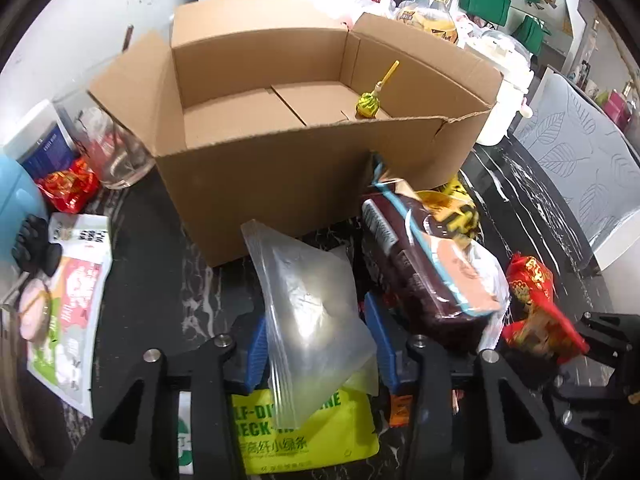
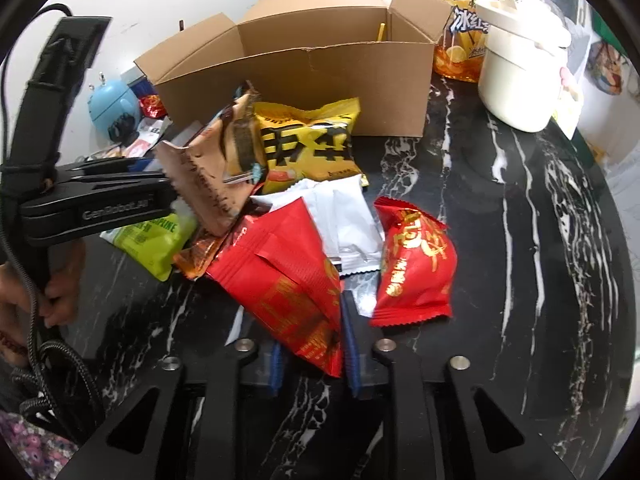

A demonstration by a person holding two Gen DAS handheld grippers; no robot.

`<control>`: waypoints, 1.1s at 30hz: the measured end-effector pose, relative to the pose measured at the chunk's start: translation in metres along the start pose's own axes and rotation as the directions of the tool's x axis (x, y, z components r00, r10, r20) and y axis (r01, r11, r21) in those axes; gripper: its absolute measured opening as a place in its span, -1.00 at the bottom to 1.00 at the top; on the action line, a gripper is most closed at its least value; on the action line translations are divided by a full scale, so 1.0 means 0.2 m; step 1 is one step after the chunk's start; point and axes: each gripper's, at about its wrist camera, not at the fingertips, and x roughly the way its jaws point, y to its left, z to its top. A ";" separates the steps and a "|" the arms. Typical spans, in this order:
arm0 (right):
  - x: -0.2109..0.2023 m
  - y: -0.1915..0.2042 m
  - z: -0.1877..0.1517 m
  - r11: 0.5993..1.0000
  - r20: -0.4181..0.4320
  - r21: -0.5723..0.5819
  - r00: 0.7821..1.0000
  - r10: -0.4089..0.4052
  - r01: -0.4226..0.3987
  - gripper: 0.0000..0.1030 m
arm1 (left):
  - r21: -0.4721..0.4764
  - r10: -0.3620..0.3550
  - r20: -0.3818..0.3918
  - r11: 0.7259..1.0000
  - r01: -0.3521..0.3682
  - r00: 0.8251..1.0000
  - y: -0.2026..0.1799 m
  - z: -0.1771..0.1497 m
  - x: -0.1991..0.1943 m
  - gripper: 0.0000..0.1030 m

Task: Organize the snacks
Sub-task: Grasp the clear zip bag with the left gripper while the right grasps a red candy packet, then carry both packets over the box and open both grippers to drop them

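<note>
An open cardboard box (image 1: 280, 168) stands on the black marble table, also seen in the right wrist view (image 2: 304, 84). A yellow-wrapped lollipop (image 1: 368, 104) lies inside it. My left gripper (image 1: 320, 352) has its blue pads either side of a clear zip bag (image 1: 312, 312), jaws wide and seemingly not pinching it. A lime green packet (image 1: 304, 432) lies under it. My right gripper (image 2: 312, 356) closes its blue pads on a red snack packet (image 2: 288, 284). A brown packet (image 1: 424, 264), a yellow packet (image 2: 308, 140), a white packet (image 2: 344, 220) and another red packet (image 2: 416, 264) lie in a pile.
A glass jar (image 1: 108, 144), a blue round gadget (image 2: 108, 100) and a white-green pouch (image 1: 72, 300) sit left of the box. An iced tea bottle (image 2: 460, 40) and a cream pot (image 2: 520, 64) stand right of it. Bare marble (image 2: 540, 260) lies to the right.
</note>
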 end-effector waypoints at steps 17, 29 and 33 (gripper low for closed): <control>-0.12 0.02 -0.01 1.000 0.044 0.000 0.999 0.019 -0.019 -0.61 | -0.019 0.000 0.070 1.000 0.001 0.998 0.01 -0.05 -0.25 -0.25; -0.23 0.08 0.16 0.997 0.107 -0.055 0.993 0.054 -0.048 -0.61 | -0.050 0.005 0.192 0.999 0.005 0.981 0.04 0.02 -0.50 -0.25; -0.27 0.11 0.30 0.995 0.144 -0.096 0.989 0.042 -0.029 -0.61 | -0.050 0.003 0.240 0.999 0.009 0.971 0.05 0.10 -0.55 -0.25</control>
